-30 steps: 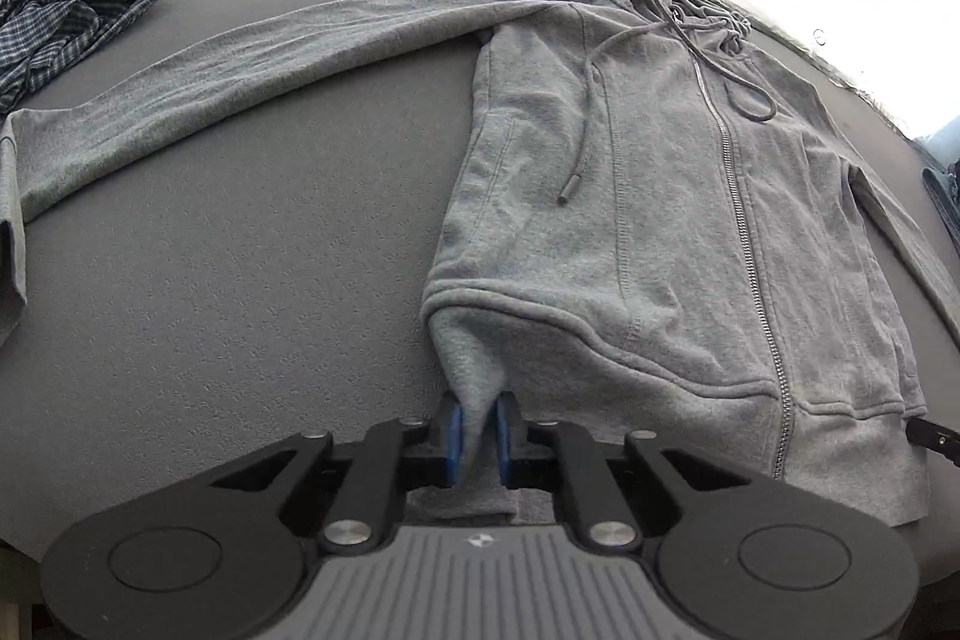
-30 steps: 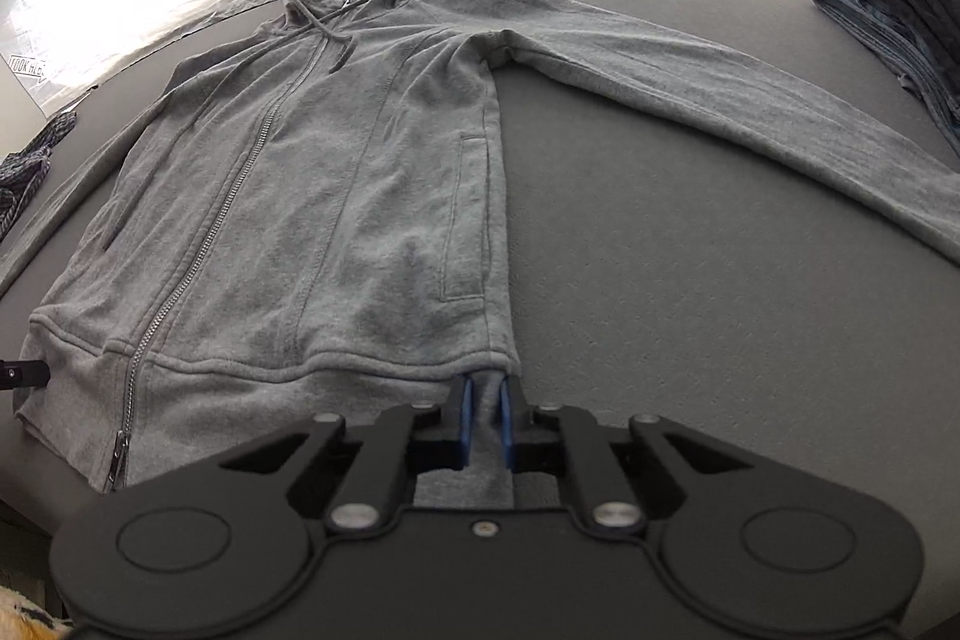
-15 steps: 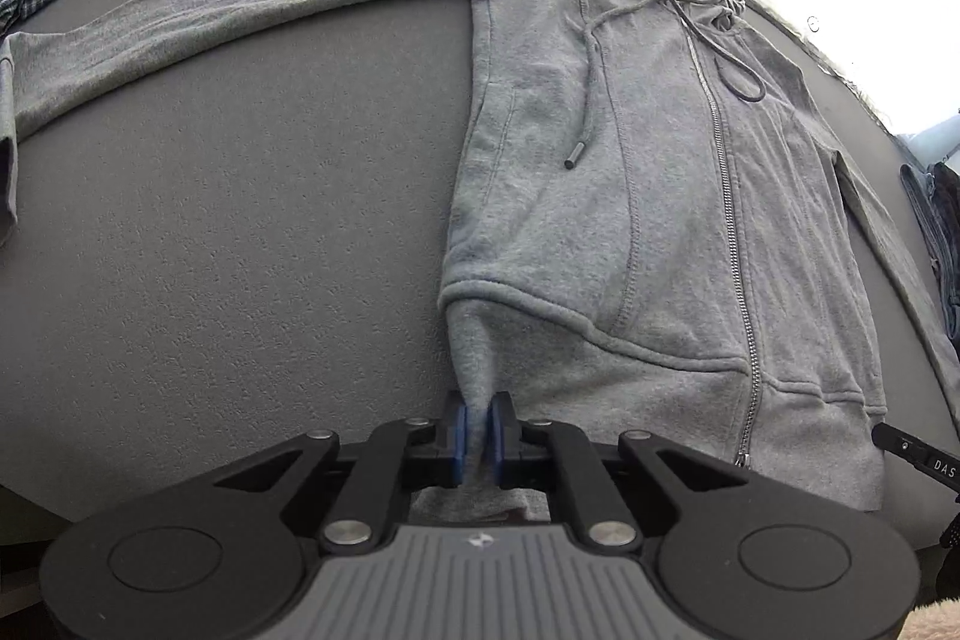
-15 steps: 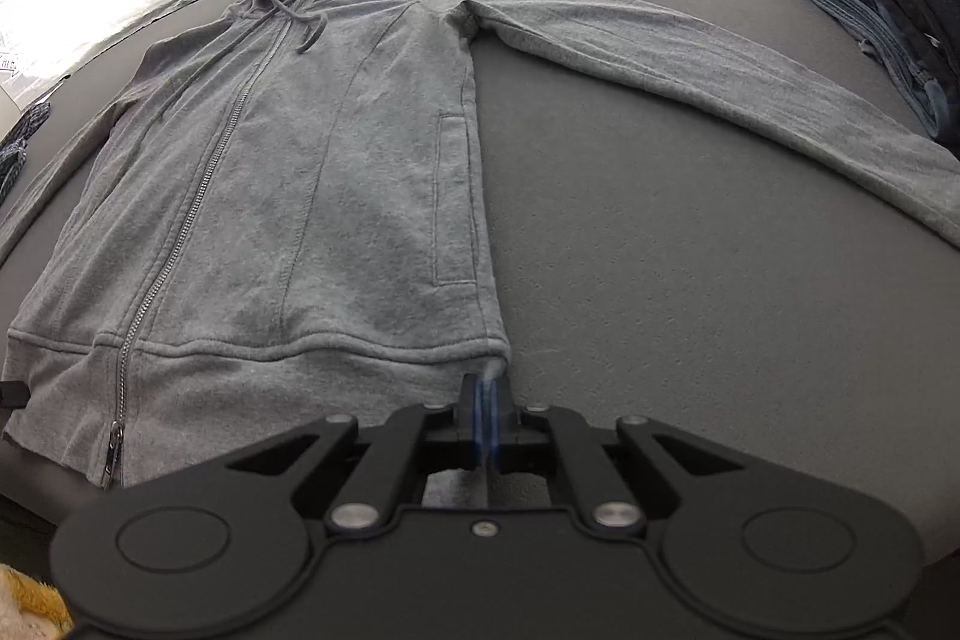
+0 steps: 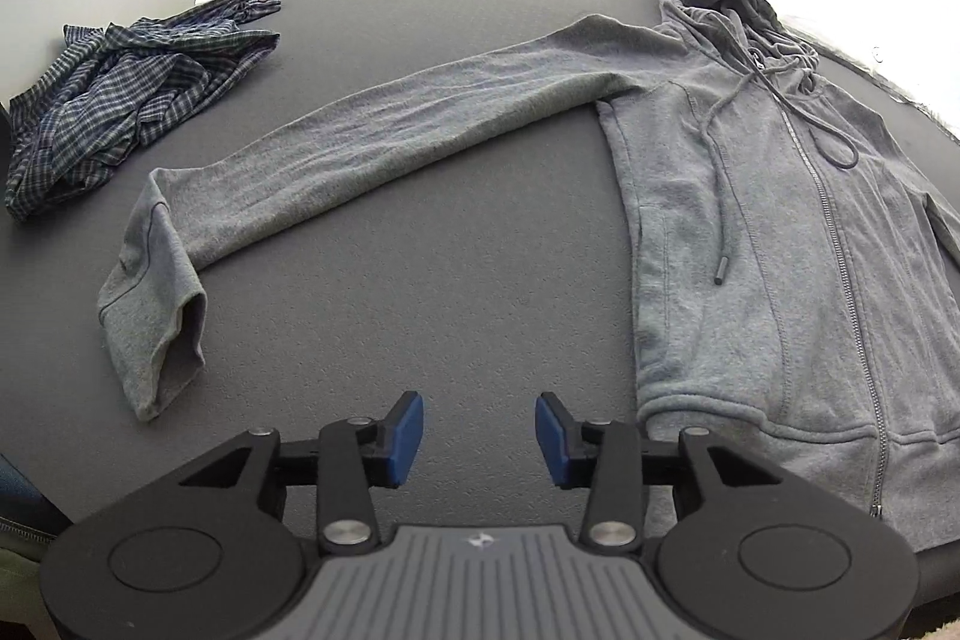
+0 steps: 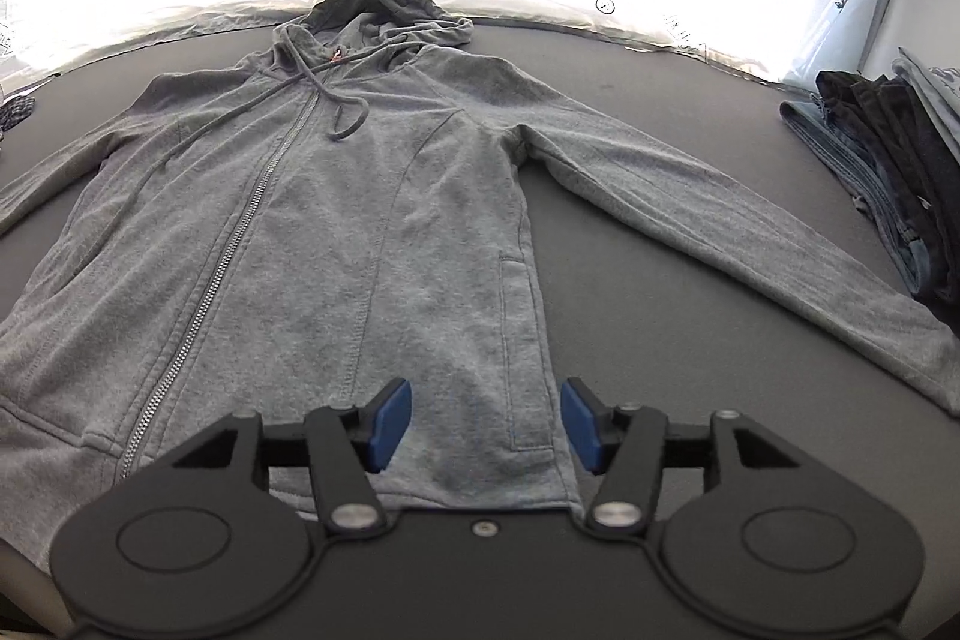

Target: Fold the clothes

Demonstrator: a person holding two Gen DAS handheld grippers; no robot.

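A grey zip hoodie [image 6: 336,244] lies flat and front up on the dark table, hood at the far edge, both sleeves spread out sideways. In the left wrist view its left sleeve [image 5: 372,142] runs to a cuff bent toward me, and the body [image 5: 780,250] fills the right side. My left gripper [image 5: 479,433] hovers over bare table just left of the hem corner, jaws opening, nothing between them. My right gripper [image 6: 485,424] hangs above the hoodie's right hem area, jaws opening, blue pads apart and clear of the cloth below.
A crumpled plaid shirt [image 5: 132,100] lies at the far left of the table [image 5: 420,292]. A stack of folded dark and denim clothes [image 6: 888,160] sits at the far right. A bright window with carrot stickers runs behind the table's far edge.
Both grippers were shut on the hoodie's bottom hem corners; both have let go and opened. Each has lifted and pulled back, the left one shifting left off the garment.
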